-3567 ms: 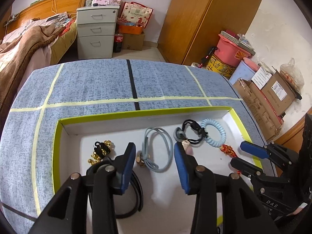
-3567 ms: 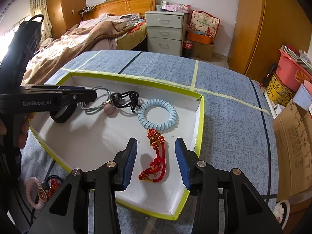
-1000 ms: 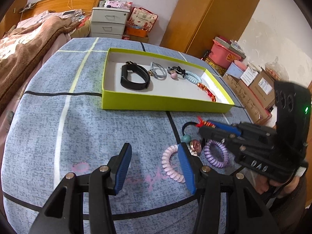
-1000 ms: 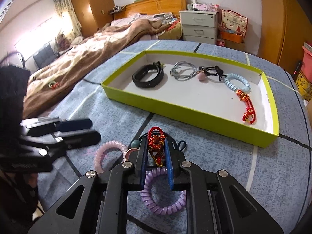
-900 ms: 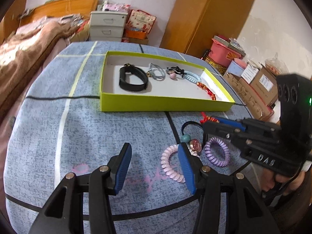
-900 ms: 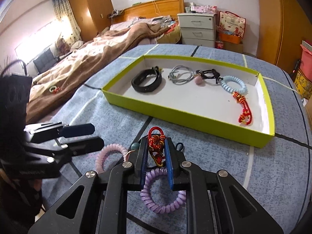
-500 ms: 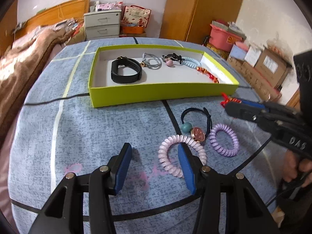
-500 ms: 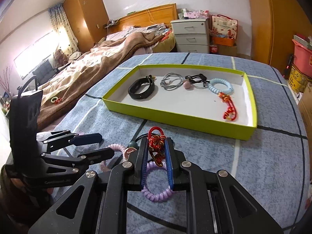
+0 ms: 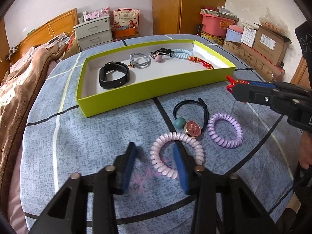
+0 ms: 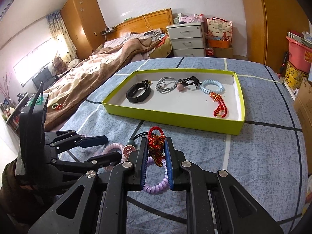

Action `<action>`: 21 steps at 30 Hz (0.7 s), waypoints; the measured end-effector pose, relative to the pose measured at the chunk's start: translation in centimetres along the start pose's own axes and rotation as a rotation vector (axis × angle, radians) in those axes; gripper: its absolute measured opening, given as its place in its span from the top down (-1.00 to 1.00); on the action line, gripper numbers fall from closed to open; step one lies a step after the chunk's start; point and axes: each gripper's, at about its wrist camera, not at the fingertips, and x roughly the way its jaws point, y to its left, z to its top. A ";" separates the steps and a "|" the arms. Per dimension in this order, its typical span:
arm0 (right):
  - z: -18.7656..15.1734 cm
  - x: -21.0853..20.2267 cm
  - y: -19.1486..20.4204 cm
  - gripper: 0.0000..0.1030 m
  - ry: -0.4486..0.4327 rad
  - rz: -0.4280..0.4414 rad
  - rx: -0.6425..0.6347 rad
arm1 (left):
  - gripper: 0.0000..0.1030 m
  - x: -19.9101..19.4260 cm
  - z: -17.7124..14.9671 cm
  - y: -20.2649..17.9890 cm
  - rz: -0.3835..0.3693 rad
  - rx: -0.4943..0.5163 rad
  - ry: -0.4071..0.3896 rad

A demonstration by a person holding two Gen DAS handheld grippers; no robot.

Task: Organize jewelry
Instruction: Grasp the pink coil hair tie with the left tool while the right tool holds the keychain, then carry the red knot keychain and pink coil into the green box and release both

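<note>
Jewelry update: right gripper (image 10: pixel 155 152) is clamped on a red knotted bracelet (image 10: pixel 155 146), half hidden by its pads. Left gripper (image 9: pixel 155 162) has just been closing, one finger (image 9: pixel 180 167) inside the pink coil band (image 9: pixel 176 154), not pressing. Green tray (image 9: pixel 156 89) beyond holds a black strap (image 9: pixel 114 75), grey loops (image 9: pixel 140 60), blue coil (image 9: pixel 182 53) and red cord (image 9: pixel 201 62).

We read a gold letter "H" on the round pink charm (image 9: pixel 192 129) lying on the desk (image 9: pixel 101 136) among the hair ties. The labels on the cardboard boxes (image 9: pixel 267 42) and the gift bag (image 9: pixel 125 18) are too small for us to read.
</note>
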 end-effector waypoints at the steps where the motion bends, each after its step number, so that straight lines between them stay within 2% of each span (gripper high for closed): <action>1: 0.0 -0.1 -0.1 0.66 0.000 -0.001 0.001 | 0.54 -0.1 0.0 0.0 0.002 0.000 0.000; 2: 0.0 -0.1 -0.2 0.66 0.000 0.000 0.002 | 0.63 -0.1 0.0 0.0 0.002 -0.001 0.000; 5: -0.2 -0.2 -0.2 0.66 0.000 -0.003 0.003 | 0.75 -0.2 0.0 0.2 -0.005 -0.014 -0.004; 21: -0.5 -0.2 0.1 0.66 0.006 -0.012 0.001 | 0.80 -1.5 -0.2 1.3 -0.030 -0.066 -0.044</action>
